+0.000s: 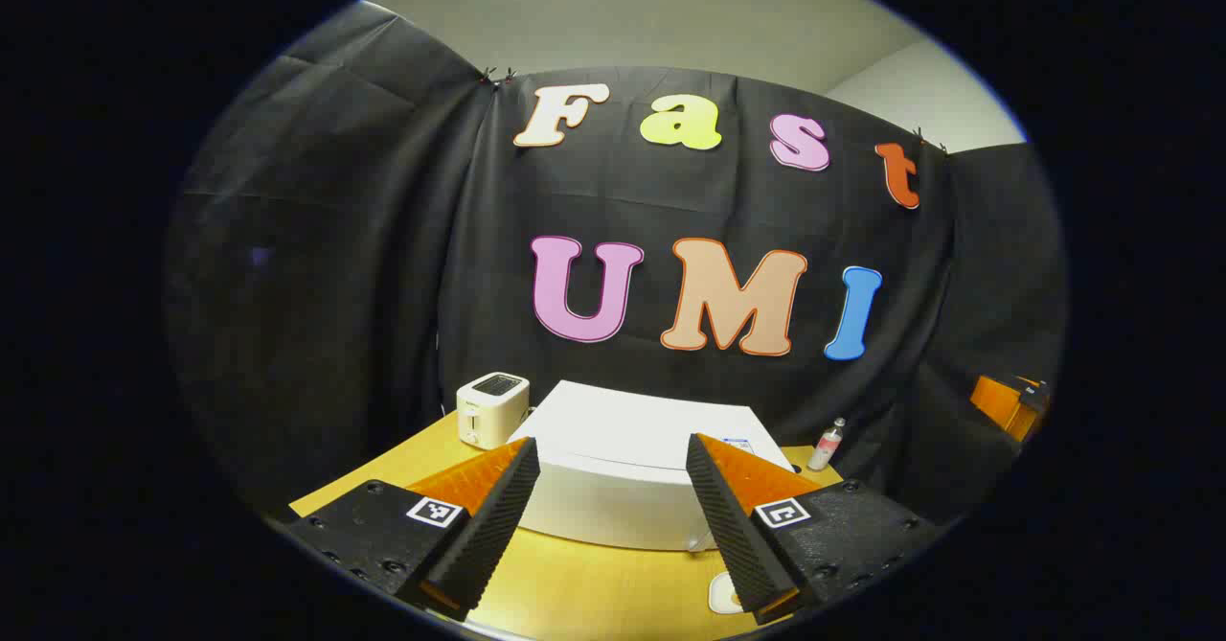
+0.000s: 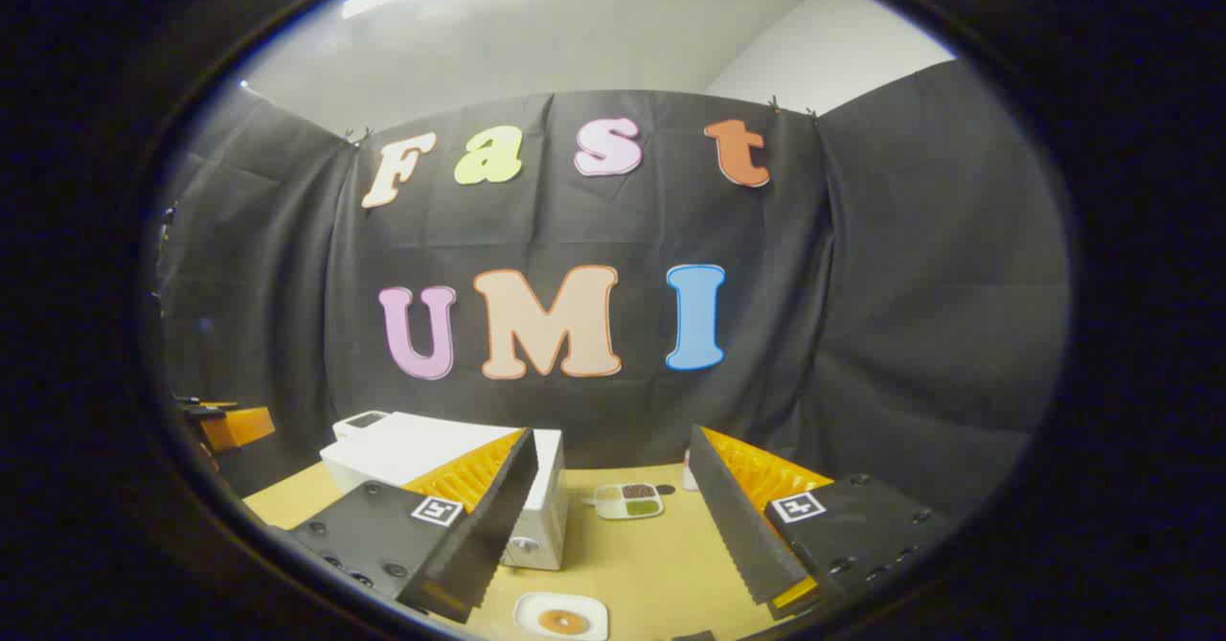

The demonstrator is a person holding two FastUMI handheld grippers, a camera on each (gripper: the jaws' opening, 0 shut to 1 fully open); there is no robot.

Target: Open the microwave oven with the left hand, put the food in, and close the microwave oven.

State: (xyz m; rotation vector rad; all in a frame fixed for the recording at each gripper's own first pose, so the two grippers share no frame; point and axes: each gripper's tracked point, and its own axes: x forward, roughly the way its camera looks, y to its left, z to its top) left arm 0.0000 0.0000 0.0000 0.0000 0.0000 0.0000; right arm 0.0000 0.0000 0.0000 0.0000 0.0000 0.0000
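In the left gripper view, the left gripper is held above the wooden bench with its jaws spread wide and nothing between them. Framed between the fingers, the white microwave oven is seen standing on the bench with its door closed. A white toaster is placed just beside it on the left, and a small bottle stands near the wall on the right. The edge of a white plate is glimpsed by the gripper's right finger.

In the right gripper view, the right gripper is likewise held released, nothing grasped. The microwave oven is seen to the left, partly hidden behind the left finger. On the bench, a white plate carrying a round brown piece of food lies in front of the microwave oven, near the bottom of the view. A divided tray with coloured fillings is set farther back, near the wall.
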